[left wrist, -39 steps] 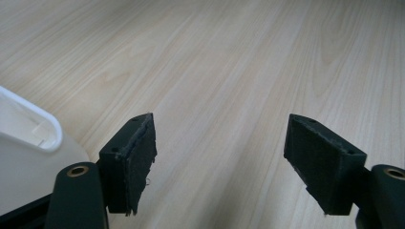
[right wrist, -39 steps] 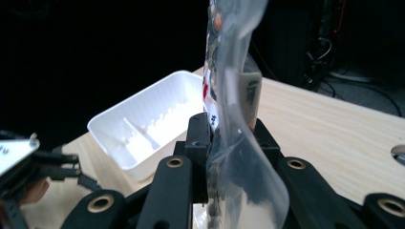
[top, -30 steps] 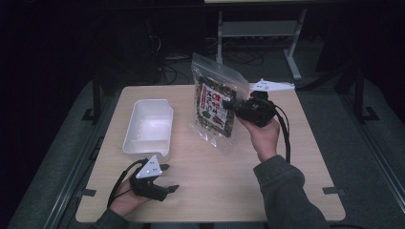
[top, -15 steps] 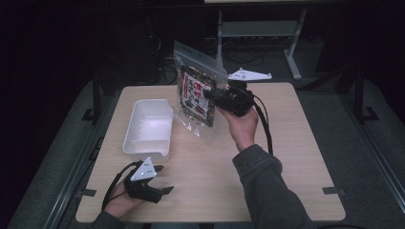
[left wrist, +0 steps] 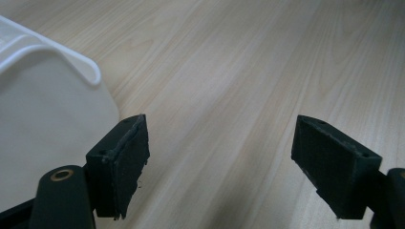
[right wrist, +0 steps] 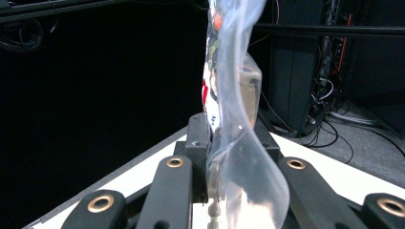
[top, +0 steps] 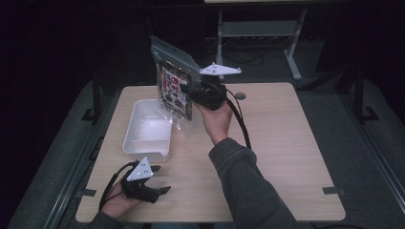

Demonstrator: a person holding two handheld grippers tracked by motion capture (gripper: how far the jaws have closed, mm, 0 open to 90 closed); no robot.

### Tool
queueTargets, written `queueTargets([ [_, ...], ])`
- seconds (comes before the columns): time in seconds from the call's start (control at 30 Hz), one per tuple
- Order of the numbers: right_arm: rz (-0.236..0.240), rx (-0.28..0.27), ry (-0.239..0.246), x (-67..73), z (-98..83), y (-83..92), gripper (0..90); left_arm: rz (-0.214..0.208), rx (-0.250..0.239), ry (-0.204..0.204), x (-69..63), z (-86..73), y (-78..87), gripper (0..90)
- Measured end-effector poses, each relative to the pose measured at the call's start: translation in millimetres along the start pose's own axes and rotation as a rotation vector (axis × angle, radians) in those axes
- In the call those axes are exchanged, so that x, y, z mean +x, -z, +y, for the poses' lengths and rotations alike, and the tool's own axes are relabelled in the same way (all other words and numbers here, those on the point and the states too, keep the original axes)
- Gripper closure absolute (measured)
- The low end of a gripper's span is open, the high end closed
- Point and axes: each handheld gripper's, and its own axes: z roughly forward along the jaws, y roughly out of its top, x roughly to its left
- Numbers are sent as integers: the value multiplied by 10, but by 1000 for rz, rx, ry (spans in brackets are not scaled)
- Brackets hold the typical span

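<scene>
Pinching the bag [top: 174, 88] at upper centre of frame above the tray [top: 148, 129], right gripper [top: 193, 93] risks slippage on slick film; left gripper [top: 160, 191] spread, idle lower left

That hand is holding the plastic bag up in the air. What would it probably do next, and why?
Probably carry the bag a little further left and lower it into the white tub. The right gripper has it clamped upright beside the tub's open top; the left gripper rests open.

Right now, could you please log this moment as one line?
right hand-held gripper: shut on clear bag, held above white tub | left hand-held gripper: open, low over table
</scene>
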Motion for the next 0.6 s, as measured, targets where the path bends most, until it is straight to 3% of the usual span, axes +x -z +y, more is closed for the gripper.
queueTargets([
  [0.17, -6, -22, 9, 120, 37, -206, 745, -10, 0, -9, -3, -1, -5, 199],
  [0.6, -20, -37, -2, 264, -45, -588, 745, -29, 12, -11, 33, -35, -21, 200],
])
